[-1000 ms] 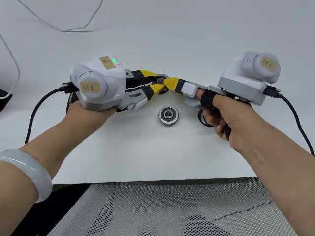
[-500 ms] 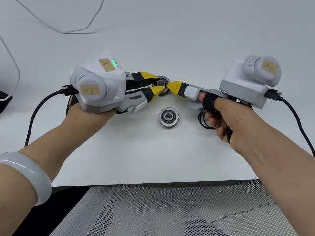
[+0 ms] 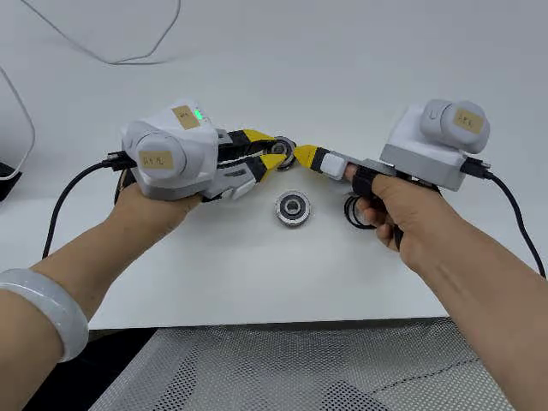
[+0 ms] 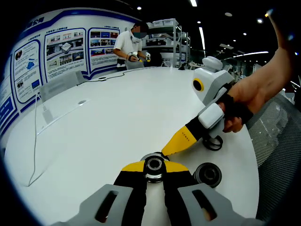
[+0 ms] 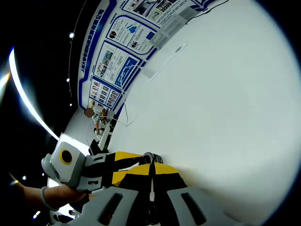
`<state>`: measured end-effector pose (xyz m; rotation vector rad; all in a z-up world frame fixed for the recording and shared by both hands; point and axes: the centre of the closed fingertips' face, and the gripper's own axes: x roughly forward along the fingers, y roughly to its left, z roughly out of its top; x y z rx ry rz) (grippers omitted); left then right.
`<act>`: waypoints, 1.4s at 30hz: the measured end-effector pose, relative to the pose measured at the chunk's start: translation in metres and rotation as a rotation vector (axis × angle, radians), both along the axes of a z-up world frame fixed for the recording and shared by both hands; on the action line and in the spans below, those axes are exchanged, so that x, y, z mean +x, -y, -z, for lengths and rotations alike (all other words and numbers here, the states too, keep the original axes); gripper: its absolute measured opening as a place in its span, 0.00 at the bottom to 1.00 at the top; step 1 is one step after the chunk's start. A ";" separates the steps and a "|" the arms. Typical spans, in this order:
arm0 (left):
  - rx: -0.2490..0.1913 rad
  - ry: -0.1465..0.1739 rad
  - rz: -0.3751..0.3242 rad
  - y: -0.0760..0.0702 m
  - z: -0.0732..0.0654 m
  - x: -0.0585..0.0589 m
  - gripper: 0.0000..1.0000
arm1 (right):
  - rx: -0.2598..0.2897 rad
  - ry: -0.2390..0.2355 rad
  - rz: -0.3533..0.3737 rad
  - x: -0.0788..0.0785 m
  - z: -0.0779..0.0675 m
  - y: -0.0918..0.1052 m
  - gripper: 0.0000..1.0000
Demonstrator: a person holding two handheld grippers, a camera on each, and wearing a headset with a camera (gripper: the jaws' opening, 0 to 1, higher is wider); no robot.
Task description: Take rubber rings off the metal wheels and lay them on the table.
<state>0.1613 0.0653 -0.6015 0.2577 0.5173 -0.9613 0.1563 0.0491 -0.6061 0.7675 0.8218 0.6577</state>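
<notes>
- Fingers [image 4: 134, 165] of your left gripper [image 4: 154, 167] are pinching a metal wheel [image 4: 154, 164] from both sides and holding it up off the bench [image 3: 342, 77]. You are needing that clamp firm, since a peeling pull is likely to twist or drag the wheel out.
- Your right gripper [image 3: 300, 155] is showing its fingers [image 4: 181, 140] pressed together into one yellow wedge, with the tip touching the held wheel's rim. Whether they are gripping a lip of rubber cannot be told from these views.
- You are doing best by working that tip under the rubber's edge at one spot, then drawing it sideways off the rim rather than straight up. Going slowly is reducing the chance of the rubber snapping back or the tip skidding onto bare metal.
- Staying low over the bench is helping too, so that anything slipping free is not rolling far.
- A second wheel [image 3: 293, 205] is lying flat on the bench between your hands, apart from both grippers. It looks to be wearing a dark band, so it is probably waiting its turn.
- One loose rubber ring [image 3: 351, 211] is lying on the bench just beside your right hand [image 3: 402, 214]. Laying the next one near it is keeping the finished pieces together.
</notes>
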 end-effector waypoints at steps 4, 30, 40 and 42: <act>-0.004 0.000 -0.002 -0.001 0.000 0.000 0.12 | 0.005 -0.002 0.007 0.001 -0.001 -0.001 0.01; -0.009 0.002 0.003 -0.001 0.000 -0.002 0.12 | 0.057 0.024 -0.059 -0.005 -0.017 -0.017 0.01; -0.005 0.007 0.013 0.000 -0.001 -0.002 0.13 | 0.080 0.043 -0.066 -0.006 -0.025 -0.019 0.01; -0.010 0.001 0.009 0.000 -0.001 -0.002 0.13 | 0.079 0.043 -0.062 -0.005 -0.024 -0.018 0.01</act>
